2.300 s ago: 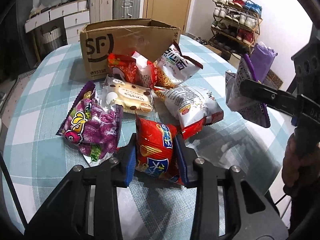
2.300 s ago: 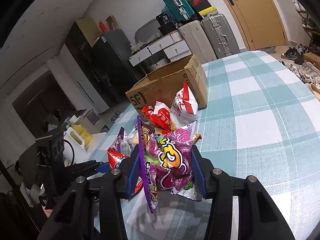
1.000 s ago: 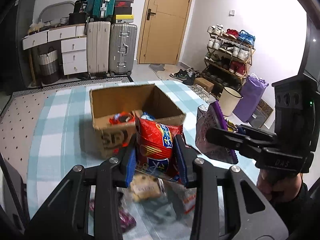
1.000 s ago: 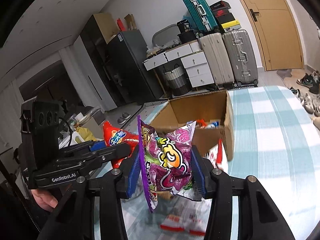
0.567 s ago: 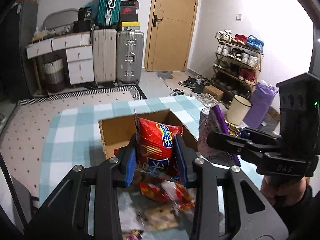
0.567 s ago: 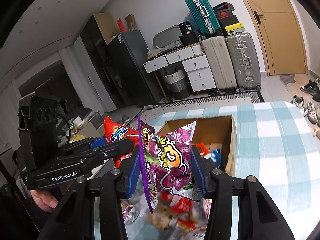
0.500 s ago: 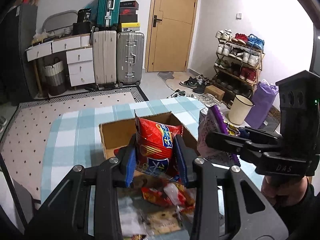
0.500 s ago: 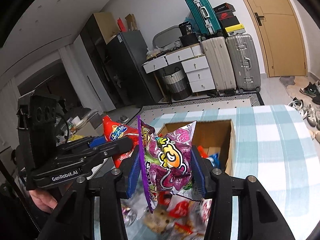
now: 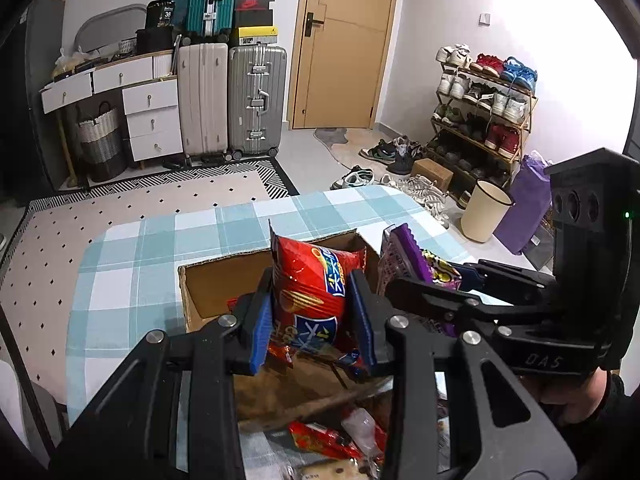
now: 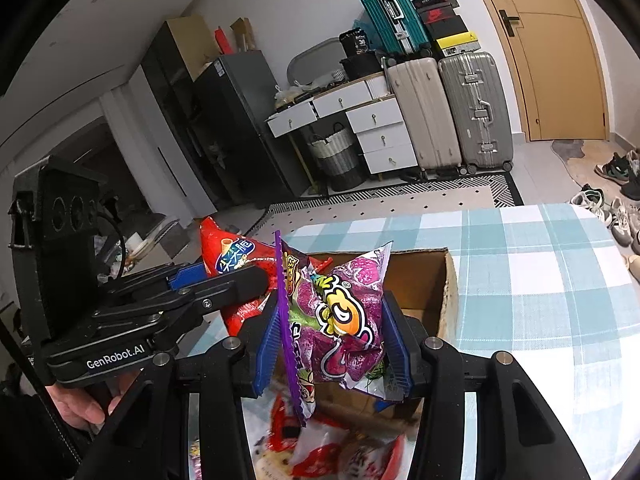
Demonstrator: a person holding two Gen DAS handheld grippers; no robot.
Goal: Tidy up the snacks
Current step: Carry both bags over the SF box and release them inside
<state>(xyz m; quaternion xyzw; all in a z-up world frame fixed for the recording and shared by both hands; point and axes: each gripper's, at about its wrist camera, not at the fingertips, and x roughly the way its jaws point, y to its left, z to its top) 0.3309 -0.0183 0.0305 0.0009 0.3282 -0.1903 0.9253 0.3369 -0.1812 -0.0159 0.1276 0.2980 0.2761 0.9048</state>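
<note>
Red snack packet (image 9: 310,296): held upright, clamped between the blue pads of the left gripper (image 9: 312,320), carried over the open cardboard box (image 9: 224,284); not yet released. Purple snack packet (image 10: 336,316): likewise clamped, in the right gripper (image 10: 332,340), its purple sealed edge (image 10: 286,320) standing out on the left side; held beside the red packet, above the near wall of the same box. Cardboard box: top flaps open, set on a table covered with a blue-and-white checked cloth (image 9: 132,280); a few packets are glimpsed inside, low against the near wall, though how many cannot be told. Loose packets (image 10: 320,448): several, red and pale, seen blurred on the cloth below both grippers, on the near side of the box; these are judged to be the remainder still to be boxed. Progress, as judged: partly done; two packets in transit, some already stowed, a small heap left outside. Surroundings: suitcases (image 9: 232,96), white drawers (image 9: 152,116), a wooden door (image 9: 340,40) and a shoe rack (image 9: 480,108) are noted beyond the table; a person's hand (image 10: 86,400) is visible under the left gripper's body.
</note>
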